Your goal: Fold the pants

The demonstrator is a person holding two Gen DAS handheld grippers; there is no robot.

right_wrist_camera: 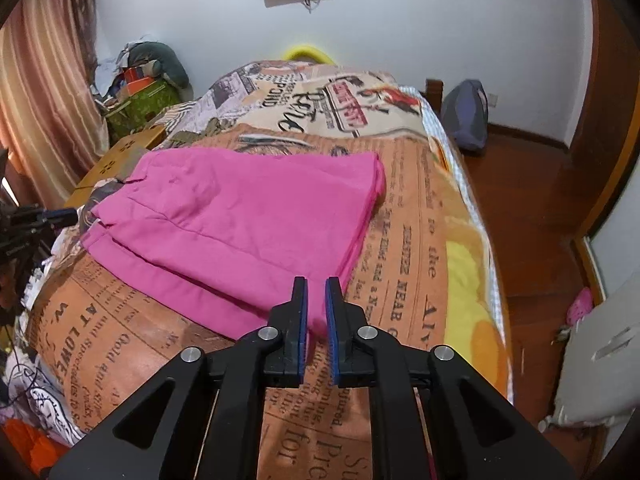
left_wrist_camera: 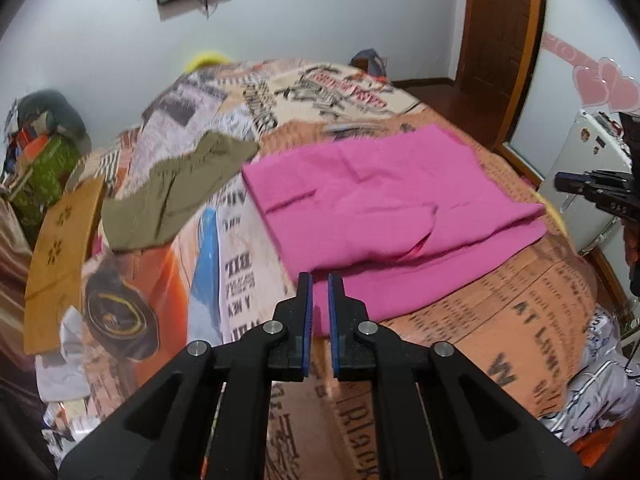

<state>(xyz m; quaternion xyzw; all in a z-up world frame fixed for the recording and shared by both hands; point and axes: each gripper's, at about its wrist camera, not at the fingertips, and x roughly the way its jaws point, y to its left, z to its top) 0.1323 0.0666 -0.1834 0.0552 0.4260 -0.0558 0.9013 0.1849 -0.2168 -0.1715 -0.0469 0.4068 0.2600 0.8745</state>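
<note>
So the pink pants (left_wrist_camera: 384, 200) are lying folded mid-frame on the newspaper-print bedspread (left_wrist_camera: 500, 320). Left gripper (left_wrist_camera: 319, 280) sits at their near corner, jaws open just a crack with nothing clamped. Right gripper (right_wrist_camera: 316, 284) is the same deal at the other near corner. Olive shorts (left_wrist_camera: 180, 192) lie at left.
</note>
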